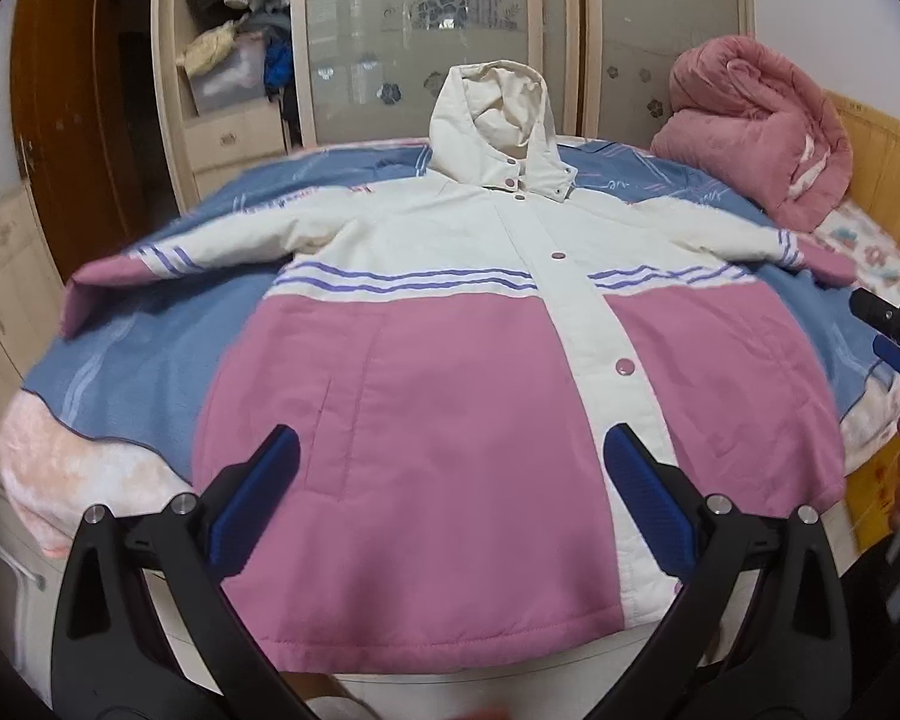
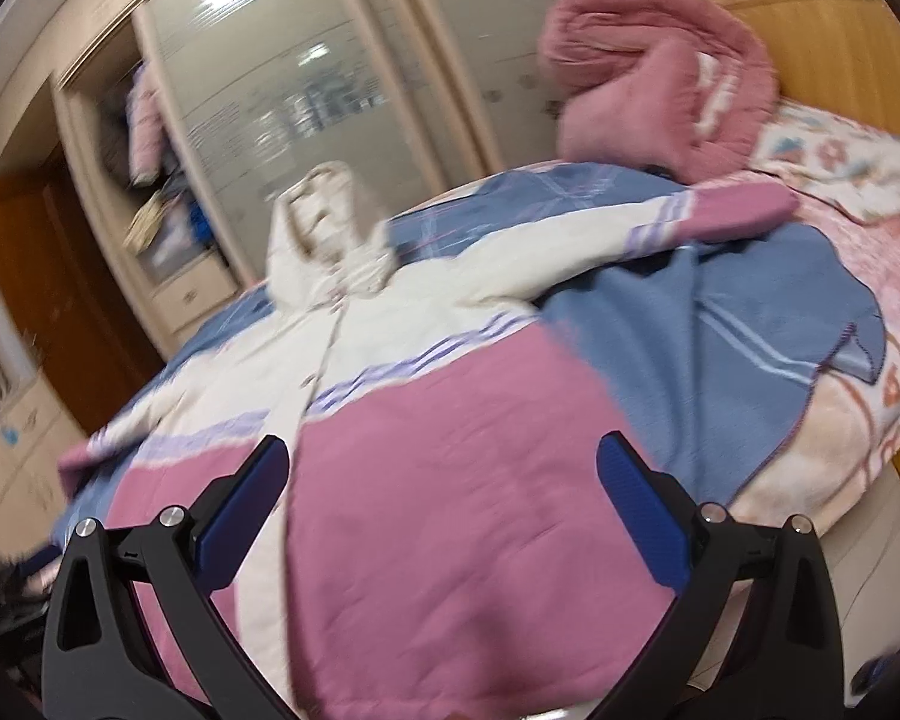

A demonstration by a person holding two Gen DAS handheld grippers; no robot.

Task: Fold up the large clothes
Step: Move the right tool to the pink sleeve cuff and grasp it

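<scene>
I am in a bedroom, standing at the foot of a bed (image 1: 108,372) covered with a blue blanket, a wardrobe (image 1: 414,30) behind it. My left gripper (image 1: 450,492) hovers with its jaws spread wide and empty, just above the hem of the jacket (image 1: 450,360). My right gripper (image 2: 444,510) is likewise spread and holds nothing, over the pink lower panel on its own side. The jacket lies face up straight ahead of both, buttoned, sleeves stretched outward, hood (image 1: 498,120) farthest from me.

The padding looks thick, so I judge a shallow pinch could catch only the top layer and the fold would drag crooked; the blanket might lift too.

The left view shows both sleeves and the snaps clearly. The right view is blurred but shows more of the rolled pink quilt (image 2: 660,90) and the headboard (image 2: 834,42) beyond.
</scene>
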